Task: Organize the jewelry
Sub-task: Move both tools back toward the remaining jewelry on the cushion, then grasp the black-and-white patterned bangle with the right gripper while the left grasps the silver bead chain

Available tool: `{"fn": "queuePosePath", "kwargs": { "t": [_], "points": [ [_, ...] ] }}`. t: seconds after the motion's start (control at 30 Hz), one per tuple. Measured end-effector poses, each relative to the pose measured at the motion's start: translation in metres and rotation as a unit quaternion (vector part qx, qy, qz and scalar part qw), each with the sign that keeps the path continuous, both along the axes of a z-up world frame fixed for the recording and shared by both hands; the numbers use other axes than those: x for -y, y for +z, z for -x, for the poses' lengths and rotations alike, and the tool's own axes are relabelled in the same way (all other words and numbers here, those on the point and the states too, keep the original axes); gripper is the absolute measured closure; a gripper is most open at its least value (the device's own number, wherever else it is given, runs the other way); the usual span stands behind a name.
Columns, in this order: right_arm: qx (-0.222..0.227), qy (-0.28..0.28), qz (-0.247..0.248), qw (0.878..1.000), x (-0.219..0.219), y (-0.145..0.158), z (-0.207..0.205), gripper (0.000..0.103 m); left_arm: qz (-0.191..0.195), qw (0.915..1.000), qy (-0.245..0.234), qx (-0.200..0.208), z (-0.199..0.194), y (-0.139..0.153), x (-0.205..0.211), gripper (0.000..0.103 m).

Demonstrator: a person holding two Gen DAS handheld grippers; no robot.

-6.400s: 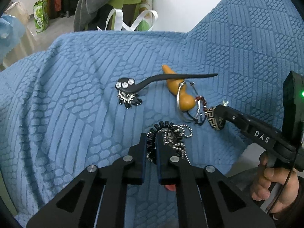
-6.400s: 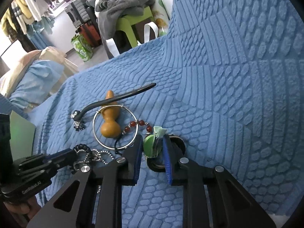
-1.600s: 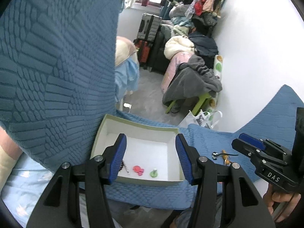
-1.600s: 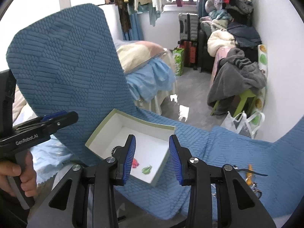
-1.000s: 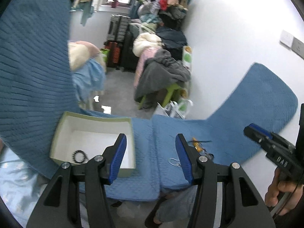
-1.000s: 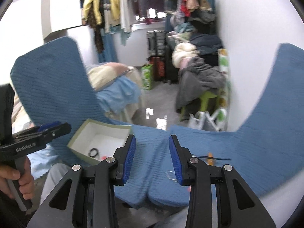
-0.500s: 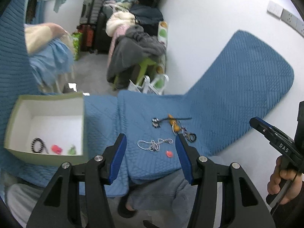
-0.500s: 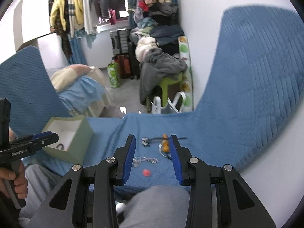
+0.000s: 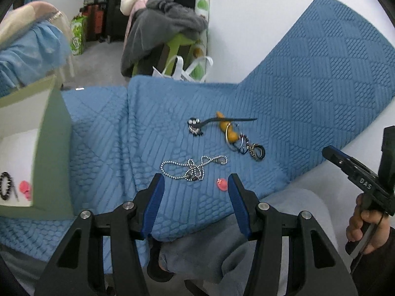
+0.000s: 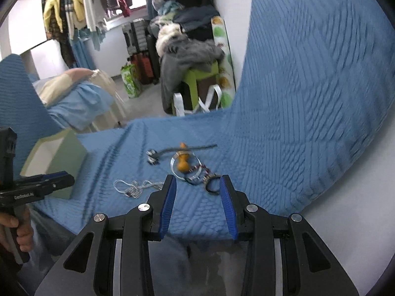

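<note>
Both grippers have swung away from the green box (image 9: pixel 53 148) and come down toward the loose jewelry on the blue cover (image 9: pixel 158 113). Left gripper (image 9: pixel 193 185), jaws apart and empty, has the bead chain (image 9: pixel 192 167) straight ahead, lying crosswise. Right gripper (image 10: pixel 197 190), likewise parted and empty, faces the patterned ring (image 10: pixel 212 185).

Blue quilted cover (image 9: pixel 172 108), bright trinkets on it

Ahead of the blue-padded, black left hand-held gripper (image 9: pixel 195 190): a silver bead chain (image 9: pixel 192 167), a pink charm (image 9: pixel 222 183), an orange gourd (image 9: pixel 228 130), a black hairpin (image 9: pixel 222 120) and a black-and-cream patterned ring (image 9: pixel 256 151); to its left, a pale green box (image 9: pixel 51 153), white inside.
</note>
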State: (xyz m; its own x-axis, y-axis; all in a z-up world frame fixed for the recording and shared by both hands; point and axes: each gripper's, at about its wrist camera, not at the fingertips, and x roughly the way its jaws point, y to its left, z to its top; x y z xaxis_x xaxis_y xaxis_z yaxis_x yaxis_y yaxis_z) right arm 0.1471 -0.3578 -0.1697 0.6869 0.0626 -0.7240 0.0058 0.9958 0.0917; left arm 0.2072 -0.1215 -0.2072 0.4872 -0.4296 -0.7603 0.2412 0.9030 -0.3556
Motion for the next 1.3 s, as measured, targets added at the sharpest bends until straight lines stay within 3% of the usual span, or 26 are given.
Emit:
{"fn": "queuePosePath", "kwargs": {
  "t": [0.33,0.63,0.77,0.8,0.9,1.3],
  "points": [
    [-0.059,0.007,-0.019,0.998,0.021,-0.074,-0.047,0.070,-0.008,0.9983,-0.030,-0.049,-0.033,-0.048,0.027,0.054],
    [-0.081,0.013,-0.002,0.997,0.027,-0.110,-0.088,0.076,-0.002,0.9969,-0.034,-0.071,-0.053,-0.071,0.038,0.057],
    [-0.098,0.018,0.017,0.995,0.028,-0.126,-0.095,0.082,-0.007,0.9965,-0.040,-0.072,-0.056,-0.076,0.043,0.059],
    [-0.102,0.018,0.022,0.994,0.027,-0.129,-0.096,0.089,-0.012,0.9964,-0.044,-0.072,-0.057,-0.076,0.045,0.065],
    [-0.101,0.015,0.032,0.994,0.027,-0.127,-0.090,0.096,-0.023,0.9958,-0.053,-0.071,-0.059,-0.078,0.051,0.067],
    [-0.080,-0.012,0.016,0.997,0.034,-0.109,-0.066,0.096,-0.091,0.9914,-0.075,-0.056,-0.064,-0.087,0.071,0.067]
  ]
}}
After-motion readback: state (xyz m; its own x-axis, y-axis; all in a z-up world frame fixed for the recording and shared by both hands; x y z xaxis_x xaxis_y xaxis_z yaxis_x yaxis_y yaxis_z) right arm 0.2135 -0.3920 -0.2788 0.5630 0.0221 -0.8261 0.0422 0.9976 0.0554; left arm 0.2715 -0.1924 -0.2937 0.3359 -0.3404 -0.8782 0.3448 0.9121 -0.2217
